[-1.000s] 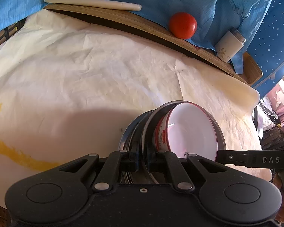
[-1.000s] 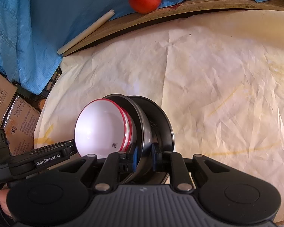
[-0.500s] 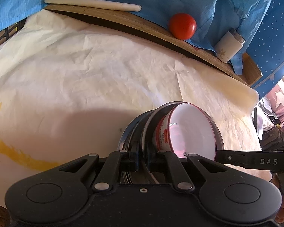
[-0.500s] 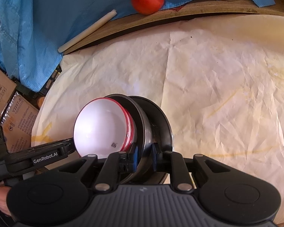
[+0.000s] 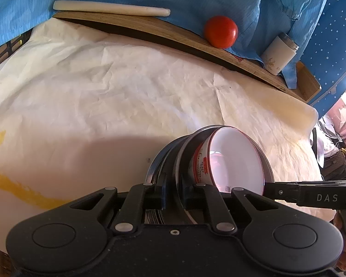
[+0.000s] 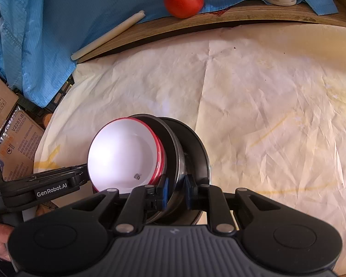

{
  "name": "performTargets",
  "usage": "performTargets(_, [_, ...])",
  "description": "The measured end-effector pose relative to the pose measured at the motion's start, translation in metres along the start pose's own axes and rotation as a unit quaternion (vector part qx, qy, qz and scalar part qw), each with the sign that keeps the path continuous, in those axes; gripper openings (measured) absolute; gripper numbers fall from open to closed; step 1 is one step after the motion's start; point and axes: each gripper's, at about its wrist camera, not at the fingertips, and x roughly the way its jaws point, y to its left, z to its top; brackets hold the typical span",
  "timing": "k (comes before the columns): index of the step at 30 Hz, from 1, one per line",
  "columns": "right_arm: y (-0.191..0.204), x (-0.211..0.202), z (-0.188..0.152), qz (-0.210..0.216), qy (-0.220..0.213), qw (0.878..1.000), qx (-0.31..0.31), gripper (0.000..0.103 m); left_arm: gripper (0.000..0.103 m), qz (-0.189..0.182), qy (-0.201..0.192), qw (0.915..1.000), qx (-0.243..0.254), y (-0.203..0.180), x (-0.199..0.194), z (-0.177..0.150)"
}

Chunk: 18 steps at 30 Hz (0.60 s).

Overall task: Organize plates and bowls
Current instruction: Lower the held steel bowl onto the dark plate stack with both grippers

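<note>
Black left claw (image 6: pixel 80 180) reads "GenRobot.AI"; right claw (image 5: pixel 268 188) reads "DAS".

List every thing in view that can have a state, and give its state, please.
Left gripper: shut on the steel bowl's rim.
Right gripper: shut on the same rim, opposite side.
Steel bowl: held up between both grippers, above the steel plate.
White bowl: nested in the steel bowl, empty.
Steel plate: under the bowls.
Tomato: whole, resting on the board.
Cup: upright.
</note>
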Motion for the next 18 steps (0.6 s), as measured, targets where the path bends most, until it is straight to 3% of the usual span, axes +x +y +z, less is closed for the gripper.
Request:
performTargets(7, [-0.0018, -0.0008, 0.0006, 0.0, -0.001, 1.0, -0.004, 0.019, 0.015, 0.001, -0.001, 1.0, -0.005, 0.0006, -0.0015, -0.0004])
performTargets(12, [0.0003, -0.0024, -0.0017, -0.014, -0.008, 1.0, -0.014, 0.027, 0.015, 0.006, -0.002, 1.0, 0.0, -0.0021, -0.0019, -0.0005])
performTargets(18, [0.0006, -0.0031, -0.0031, -0.022, -0.014, 0.999, -0.022, 0.028, 0.015, 0.006, -0.004, 1.0, 0.001, -0.0024, -0.003, -0.0003])
